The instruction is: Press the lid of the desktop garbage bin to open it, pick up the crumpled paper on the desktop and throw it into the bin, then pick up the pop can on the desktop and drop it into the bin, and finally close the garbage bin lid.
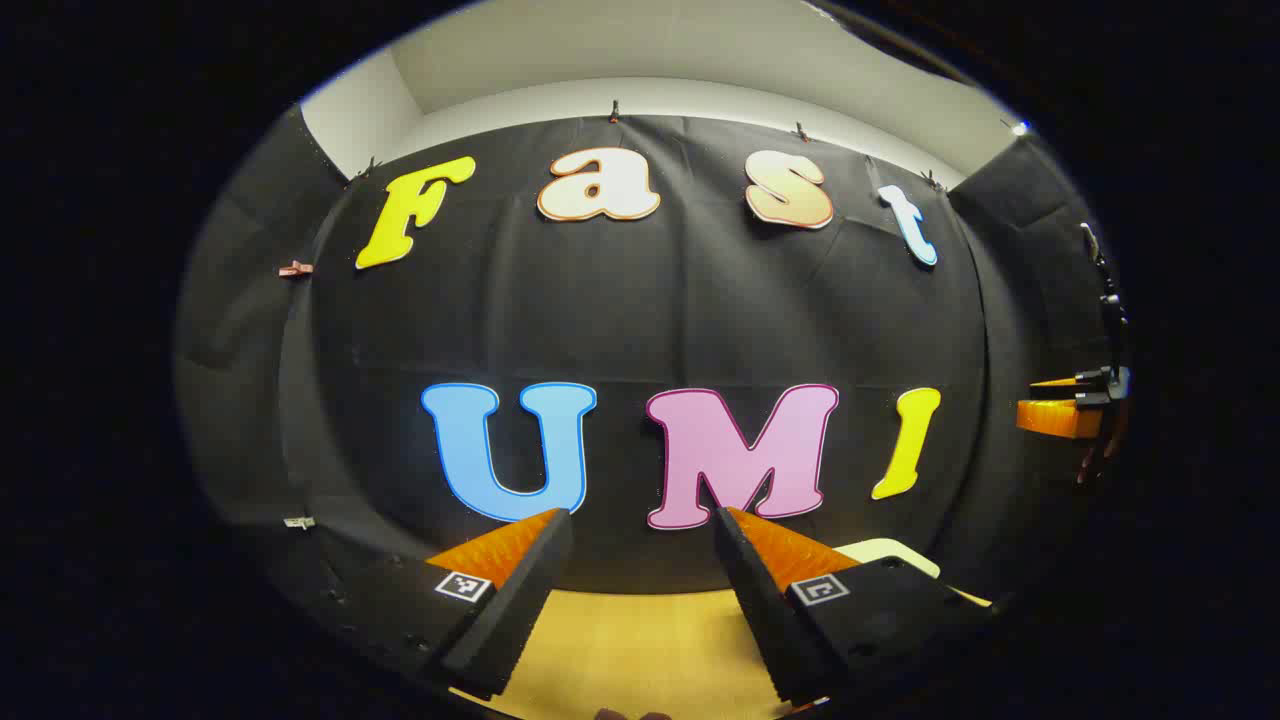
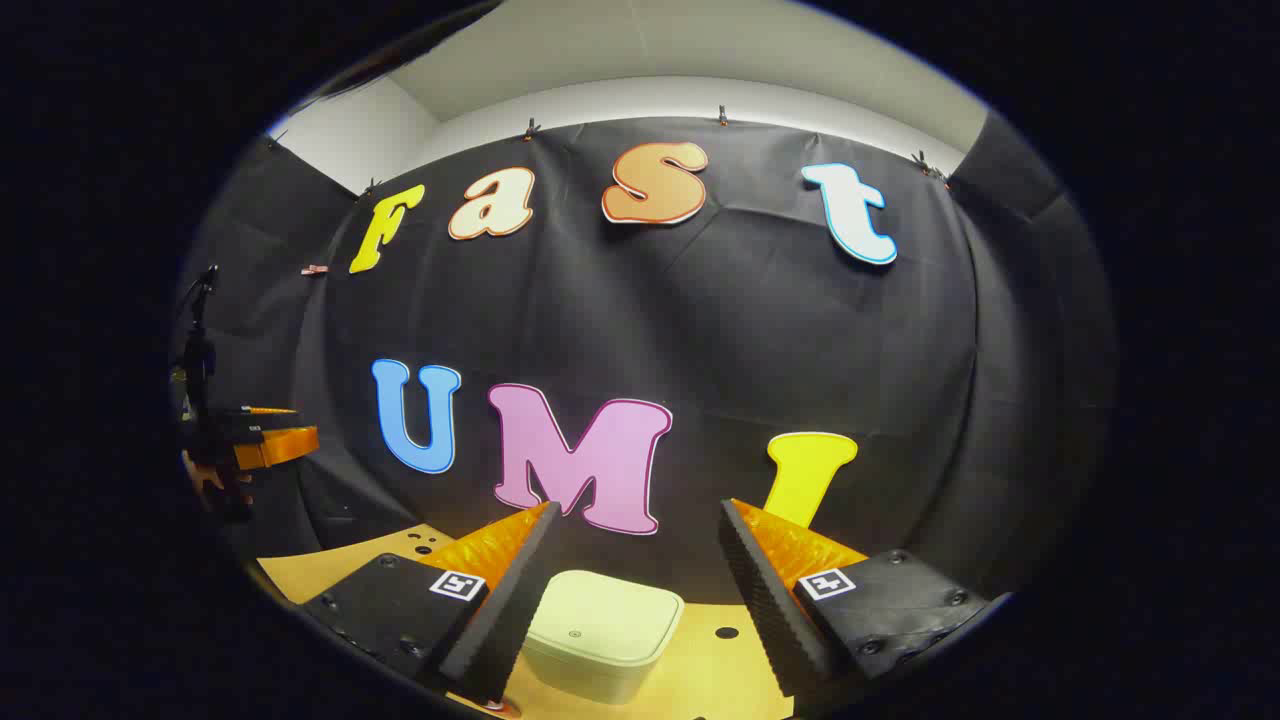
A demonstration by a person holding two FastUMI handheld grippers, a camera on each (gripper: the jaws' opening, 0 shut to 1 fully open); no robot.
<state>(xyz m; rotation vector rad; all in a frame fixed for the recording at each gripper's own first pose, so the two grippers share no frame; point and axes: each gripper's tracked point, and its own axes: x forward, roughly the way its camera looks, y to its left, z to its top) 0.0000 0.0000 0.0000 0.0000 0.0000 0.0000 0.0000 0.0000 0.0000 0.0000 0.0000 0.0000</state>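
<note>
Two grippers, both held up off the table and facing the black cloth wall. Left gripper in the left gripper view: fingers spread wide at bottom centre, nothing between them, a square marker tag on each finger base. Below and between them, the yellow-wood table. A pale corner of the garbage bin peeks out just behind the right-hand finger, lower right of centre. At the far right edge, mid-height, the right gripper shows from the side with a hand under it; cannot tell its opening from that angle.

Right gripper in the right gripper view: fingers likewise spread apart, holding nothing, marker tags on both bases. Bin sits on the table at bottom centre, framed between the two fingers but lower and farther off, not touched. It is pale, with rounded corners, and its lid lies flat and closed, with a small round mark near the front. Small dark holes in the tabletop beside it. At the far left edge, mid-height, the left gripper shows, held by a hand.

Crumpled paper and pop can: cannot tell where they lie.
</note>
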